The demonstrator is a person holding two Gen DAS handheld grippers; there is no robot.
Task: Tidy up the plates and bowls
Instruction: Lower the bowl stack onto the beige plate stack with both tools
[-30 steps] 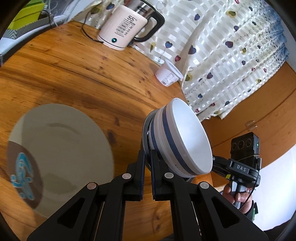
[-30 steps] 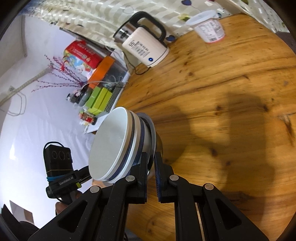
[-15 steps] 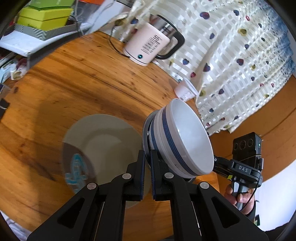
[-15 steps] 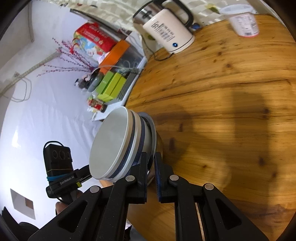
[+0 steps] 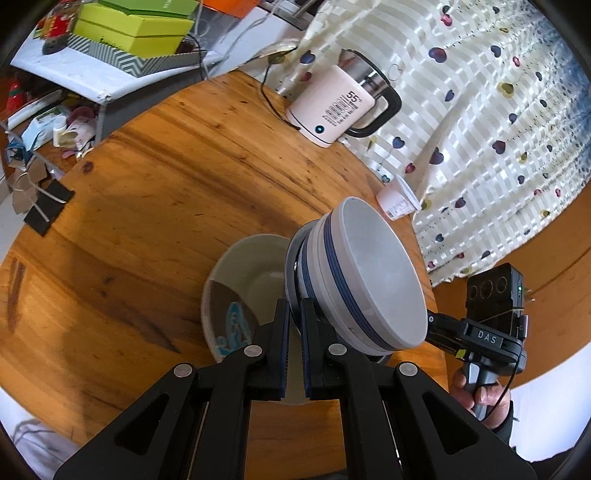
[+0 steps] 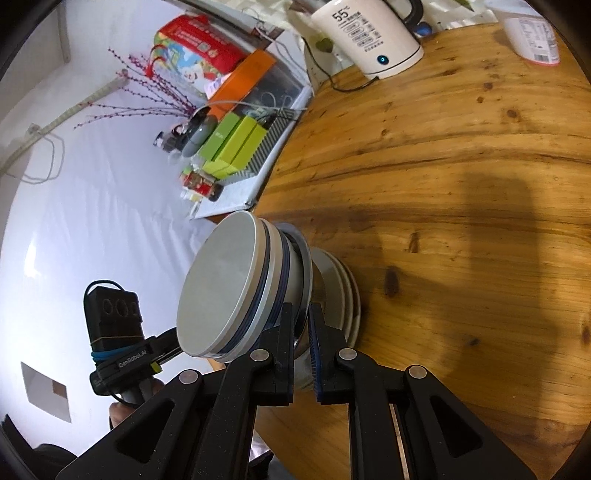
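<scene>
A stack of white bowls with blue bands [image 5: 369,280] [image 6: 221,295] hangs over the round wooden table [image 5: 147,192], carried between both grippers. My left gripper [image 5: 293,308] is shut on the thin grey rim at the bottom of the stack. My right gripper [image 6: 303,314] is shut on the same rim from the opposite side. Below the stack on the table lies a grey plate [image 5: 240,280] with a brown patch and a blue pattern. In the right wrist view it shows as a low pile of plates [image 6: 341,284], partly hidden by the bowls.
A white kettle [image 5: 332,110] [image 6: 369,33] with its cord stands at the table's far edge, a yogurt cup [image 5: 397,201] [image 6: 532,33] beside it. A heart-patterned curtain [image 5: 498,129] hangs behind. Green boxes [image 5: 136,26] [image 6: 236,144] sit on a side shelf.
Both grippers have carried the bowl stack sideways across the table. The grey plate, off to the left before, now lies right under the stack. Both grips are unchanged.
</scene>
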